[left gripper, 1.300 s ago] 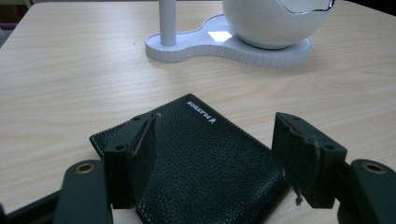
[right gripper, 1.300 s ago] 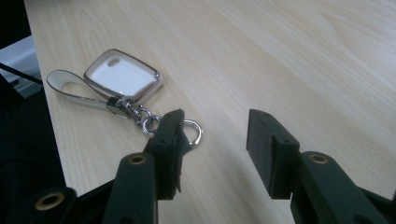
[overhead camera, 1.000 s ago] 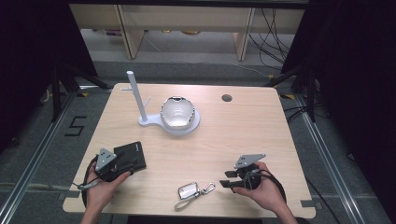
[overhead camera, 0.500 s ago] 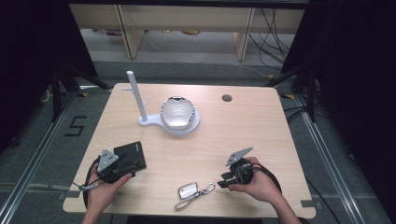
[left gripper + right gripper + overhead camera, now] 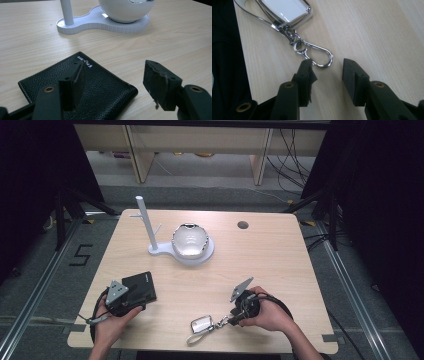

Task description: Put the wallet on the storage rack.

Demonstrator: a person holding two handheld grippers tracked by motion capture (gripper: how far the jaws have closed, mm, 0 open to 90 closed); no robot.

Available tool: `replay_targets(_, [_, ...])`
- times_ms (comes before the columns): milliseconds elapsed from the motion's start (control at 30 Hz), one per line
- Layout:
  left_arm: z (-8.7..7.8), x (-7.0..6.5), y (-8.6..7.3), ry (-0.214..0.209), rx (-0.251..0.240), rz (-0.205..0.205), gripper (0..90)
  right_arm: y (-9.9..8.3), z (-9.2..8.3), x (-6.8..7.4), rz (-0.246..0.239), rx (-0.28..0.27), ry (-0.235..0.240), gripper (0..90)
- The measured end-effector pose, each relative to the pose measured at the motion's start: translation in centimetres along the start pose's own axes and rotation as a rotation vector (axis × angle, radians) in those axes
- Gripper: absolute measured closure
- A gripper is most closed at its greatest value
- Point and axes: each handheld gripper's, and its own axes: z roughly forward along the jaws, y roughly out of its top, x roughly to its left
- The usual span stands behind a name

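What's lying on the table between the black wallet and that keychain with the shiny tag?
Nothing: in the high view, only bare wooden tabletop stretches between the black wallet and the keychain.

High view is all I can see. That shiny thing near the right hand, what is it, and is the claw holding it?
Observer: It is a key fob with a metal clip on its chain. The right claw is open; the clip's end lies just at the jaw tips, not yet clamped.
Operator: And the left claw, has it got the black thing?
Observer: No. The left claw is open too. One jaw hangs over the wallet, the other over bare table.
Operator: Anything written on the wallet?
Observer: Small pale lettering sits near its far corner, too small to read.
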Motion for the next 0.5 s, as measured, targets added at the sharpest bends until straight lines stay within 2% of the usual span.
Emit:
replay_targets(133, [0.02, -0.04, 0.04, -0.003, 0.002, 0.005, 33.5, 0.45, 0.22, -0.06, -0.022, 0.012, 0.001, 58.2])
replay_targets(167, [-0.06, -0.08, 0.07, 0.006, 0.013, 0.006, 33.5, 0.54, 0.27, -0.08, -0.022, 0.017, -0.003, 58.0])
replay_targets(333, [0.02, 0.01, 0.04, -0.002, 0.002, 0.003, 33.5, 0.74, 0.36, -0.08, -0.030, 0.018, 0.008, 57.7])
replay_targets(400, [0.00, 0.01, 0.08, 0.000, 0.003, 0.004, 33.6, 0.78, 0.39, 0.02, -0.024, 0.021, -0.005, 57.3])
replay_targets(500, [0.07, 0.18, 0.45, 0.013, 0.011, 0.021, 33.8, 0.80, 0.13, 0.04, -0.026, 0.009, 0.000, 57.1])
